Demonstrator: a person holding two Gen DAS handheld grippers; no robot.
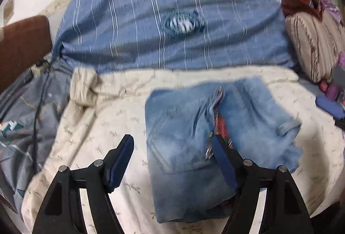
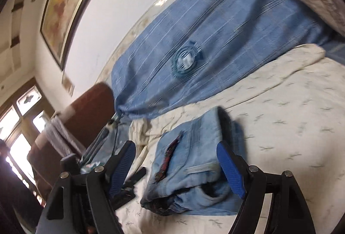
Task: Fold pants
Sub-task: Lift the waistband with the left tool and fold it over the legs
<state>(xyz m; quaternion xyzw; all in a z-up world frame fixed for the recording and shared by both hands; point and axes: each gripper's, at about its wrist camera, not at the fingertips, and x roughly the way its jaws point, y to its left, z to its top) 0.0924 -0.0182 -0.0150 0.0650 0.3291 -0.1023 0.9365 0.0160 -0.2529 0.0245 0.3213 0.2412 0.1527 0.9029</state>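
Note:
Light blue denim pants [image 1: 194, 136] lie folded into a compact stack on the cream bedspread [image 1: 97, 126], with a reddish patterned lining showing at the zipper. My left gripper [image 1: 172, 143] is open and empty, its jaws above the left half of the stack. In the right wrist view the folded pants [image 2: 194, 165] lie between the fingers of my right gripper [image 2: 175, 152], which is open and empty and hovers just over them. The left gripper's black body [image 2: 129, 182] shows beside the stack.
A blue striped blanket [image 1: 172, 24] covers the far side of the bed. A grey patterned duvet [image 1: 25, 126] lies at left, striped pillows [image 1: 312, 44] and small items at right. A brown headboard [image 2: 86, 117] and a framed picture [image 2: 71, 0] are on the wall.

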